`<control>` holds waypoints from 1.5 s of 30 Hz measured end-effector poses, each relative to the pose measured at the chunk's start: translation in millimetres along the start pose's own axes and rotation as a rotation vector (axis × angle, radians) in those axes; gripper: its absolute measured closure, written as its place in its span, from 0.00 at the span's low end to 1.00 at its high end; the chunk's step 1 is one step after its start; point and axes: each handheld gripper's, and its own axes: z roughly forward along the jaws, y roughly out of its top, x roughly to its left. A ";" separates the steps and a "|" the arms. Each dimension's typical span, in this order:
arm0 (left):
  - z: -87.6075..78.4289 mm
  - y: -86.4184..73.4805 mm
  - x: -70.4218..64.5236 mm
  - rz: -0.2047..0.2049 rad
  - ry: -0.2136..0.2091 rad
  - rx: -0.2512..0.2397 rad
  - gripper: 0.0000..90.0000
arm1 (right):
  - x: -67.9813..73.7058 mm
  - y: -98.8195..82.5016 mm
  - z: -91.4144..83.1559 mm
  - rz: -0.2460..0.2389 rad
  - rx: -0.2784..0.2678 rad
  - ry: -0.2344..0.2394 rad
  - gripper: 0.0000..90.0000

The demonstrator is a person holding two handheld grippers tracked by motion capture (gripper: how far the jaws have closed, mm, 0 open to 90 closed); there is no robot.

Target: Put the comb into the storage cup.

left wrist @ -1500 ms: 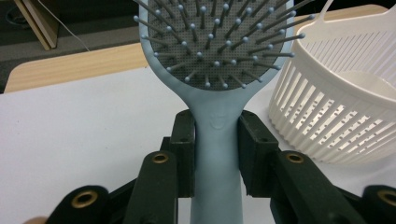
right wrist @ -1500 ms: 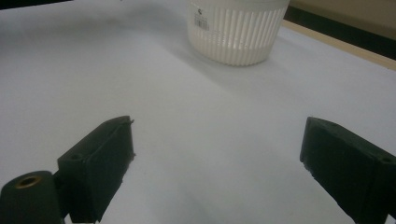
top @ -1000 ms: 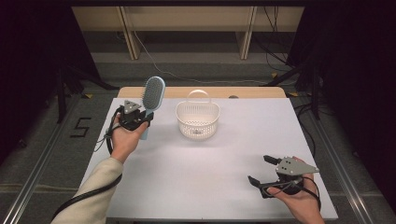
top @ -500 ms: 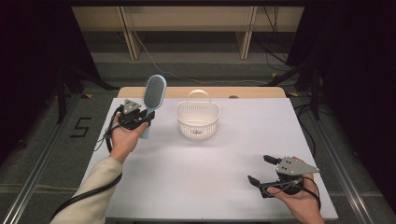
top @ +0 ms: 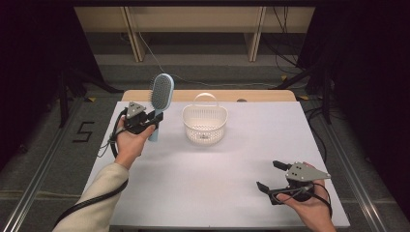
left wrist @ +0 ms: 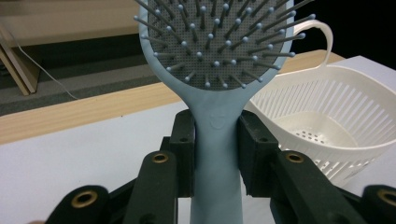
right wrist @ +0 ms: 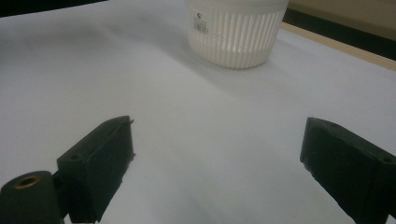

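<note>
A light blue hairbrush [top: 160, 98] stands upright at the table's back left, bristles facing the person. My left gripper [top: 155, 117] is shut on its handle; in the left gripper view both black pads [left wrist: 186, 148] press the handle of the hairbrush [left wrist: 216, 140] just below the bristle head. A white slotted basket [top: 205, 123] with a hoop handle sits right of the brush, and its inside looks empty in the left gripper view, basket [left wrist: 327, 122]. My right gripper [top: 270, 175] rests low at the front right, open, with nothing between its fingers; it points toward the basket [right wrist: 236, 32].
The table [top: 203, 193] is covered in white, with a wooden strip along its far edge. Dark floor, cables and shelving legs lie beyond. Cables trail from both grippers off the table's sides.
</note>
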 end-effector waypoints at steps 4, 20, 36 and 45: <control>-1.2 2.7 -3.4 0.000 -0.006 -0.017 0.77 | 0.1 0.1 0.0 0.000 -0.001 0.001 0.11; -4.9 12.3 -14.6 0.009 -0.046 -0.053 0.77 | 0.7 0.7 -0.4 -0.004 -0.002 -0.001 0.11; -5.8 21.8 -24.6 0.015 -0.072 -0.083 0.77 | 2.4 1.6 -0.9 0.005 -0.020 0.011 0.11; -9.0 26.2 -22.6 0.015 -0.071 -0.112 0.77 | 2.5 1.3 -0.2 0.000 -0.018 0.012 0.11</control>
